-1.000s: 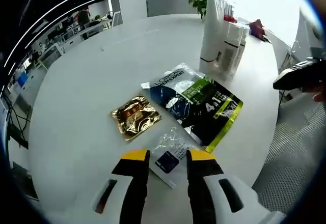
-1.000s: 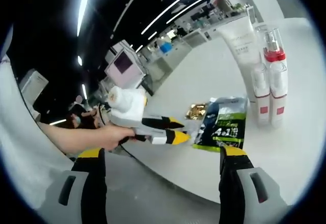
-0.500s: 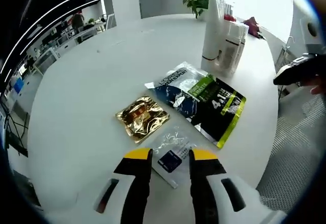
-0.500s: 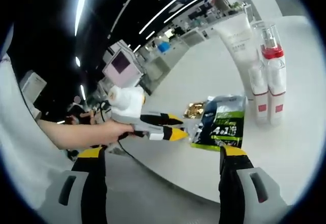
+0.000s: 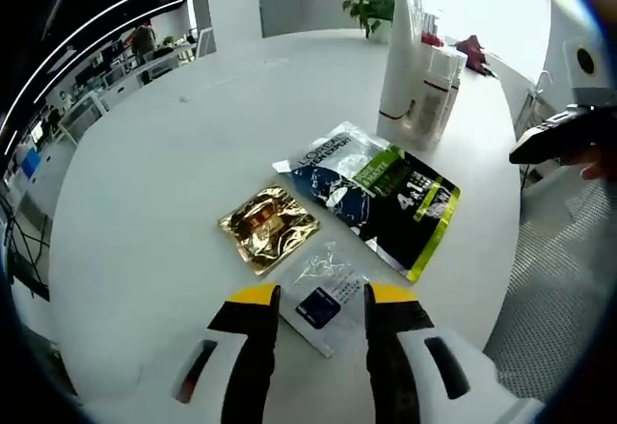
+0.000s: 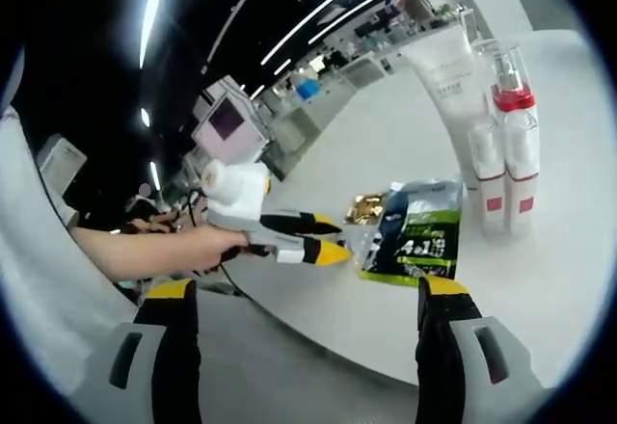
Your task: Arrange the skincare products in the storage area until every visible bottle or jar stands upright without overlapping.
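Note:
On the white round table (image 5: 164, 173) a clear sachet with a dark blue square (image 5: 321, 301) lies just ahead of my left gripper (image 5: 321, 297), which hovers over it, open and empty. A gold foil sachet (image 5: 267, 226) lies to its left. A dark blue and green pouch (image 5: 381, 198) lies flat beyond it. Farther back a white tube (image 5: 400, 53) and white bottles (image 5: 434, 87) stand upright. My right gripper (image 6: 308, 294) is wide open and empty off the table's edge, facing the pouch (image 6: 415, 241), the tube (image 6: 445, 72) and the red-capped bottles (image 6: 509, 154).
The table's edge (image 5: 496, 279) curves close on the right, with grey floor below. A potted plant (image 5: 378, 2) and a red object (image 5: 477, 53) sit at the far side. A hand (image 6: 188, 249) holds the left gripper (image 6: 294, 236) low over the table's near edge.
The left gripper's jaws have spread slightly wider over the clear sachet. The right gripper has stayed in place. Nothing on the table has moved.

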